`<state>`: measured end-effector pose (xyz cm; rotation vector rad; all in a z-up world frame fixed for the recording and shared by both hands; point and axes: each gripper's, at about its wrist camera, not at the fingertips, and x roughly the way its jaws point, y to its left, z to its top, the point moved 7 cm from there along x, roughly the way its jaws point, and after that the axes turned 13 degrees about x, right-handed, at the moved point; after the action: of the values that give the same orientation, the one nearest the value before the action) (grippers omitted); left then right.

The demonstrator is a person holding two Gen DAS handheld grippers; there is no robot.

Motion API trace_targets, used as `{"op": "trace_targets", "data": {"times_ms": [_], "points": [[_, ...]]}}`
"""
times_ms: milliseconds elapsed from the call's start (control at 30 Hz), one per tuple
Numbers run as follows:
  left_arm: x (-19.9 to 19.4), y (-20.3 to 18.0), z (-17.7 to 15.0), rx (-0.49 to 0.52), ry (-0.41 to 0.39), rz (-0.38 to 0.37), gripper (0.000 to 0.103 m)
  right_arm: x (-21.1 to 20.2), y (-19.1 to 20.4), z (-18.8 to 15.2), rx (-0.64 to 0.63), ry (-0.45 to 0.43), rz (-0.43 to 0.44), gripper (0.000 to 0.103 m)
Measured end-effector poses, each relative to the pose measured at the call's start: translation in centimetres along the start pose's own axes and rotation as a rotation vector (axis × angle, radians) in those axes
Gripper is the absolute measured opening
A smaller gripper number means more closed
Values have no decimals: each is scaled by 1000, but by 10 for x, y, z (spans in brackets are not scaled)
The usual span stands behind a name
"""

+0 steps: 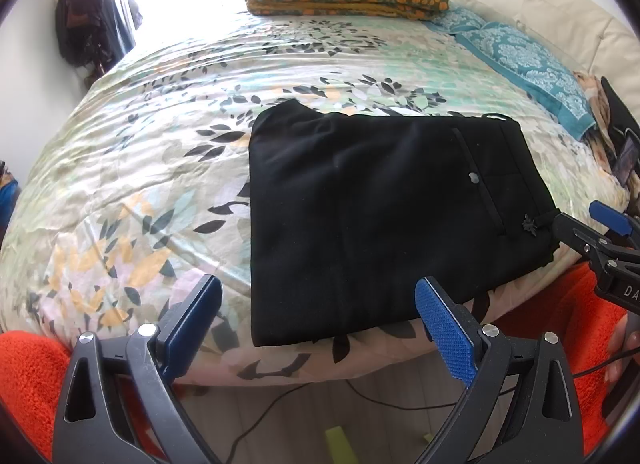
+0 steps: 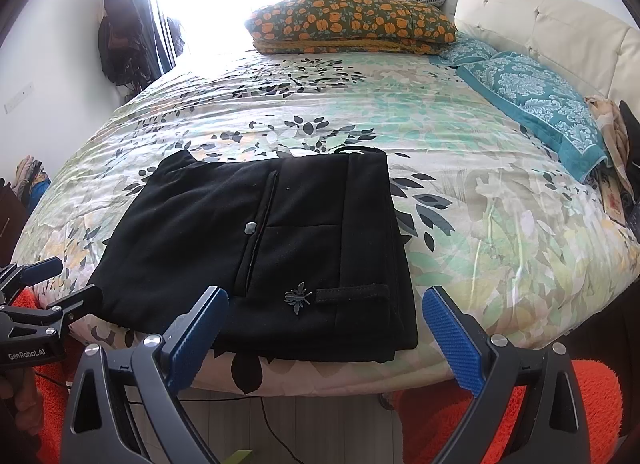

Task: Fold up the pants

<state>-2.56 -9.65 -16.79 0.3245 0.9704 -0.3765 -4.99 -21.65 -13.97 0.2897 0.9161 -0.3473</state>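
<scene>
Black pants (image 1: 380, 216) lie folded into a flat rectangle at the near edge of the bed, also in the right wrist view (image 2: 272, 248). A back pocket with a grey button and a belt loop face up. My left gripper (image 1: 320, 324) is open and empty, held just in front of the pants' near left part, off the bed edge. My right gripper (image 2: 324, 328) is open and empty, in front of the pants' near right corner. Each gripper also shows in the other view, the right one (image 1: 588, 224) and the left one (image 2: 60, 280).
The bed (image 2: 480, 192) has a floral leaf-print cover. An orange-flowered folded quilt (image 2: 352, 24) lies at the far side, teal pillows (image 2: 532, 96) along the cream headboard on the right. Dark clothes hang by the window at left. Cables run on the floor below. Orange sleeves show at the bottom.
</scene>
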Motion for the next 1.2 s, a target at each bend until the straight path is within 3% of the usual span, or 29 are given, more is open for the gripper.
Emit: {"op": "trace_targets", "data": {"times_ms": [800,1200], "points": [[6,-6,-7,20,27,-5,98,0,0,2,-17,-14,-3,98],[14,-2,-12,6,56,-21,98,2,-2,3,-43,-20,-44,98]]}}
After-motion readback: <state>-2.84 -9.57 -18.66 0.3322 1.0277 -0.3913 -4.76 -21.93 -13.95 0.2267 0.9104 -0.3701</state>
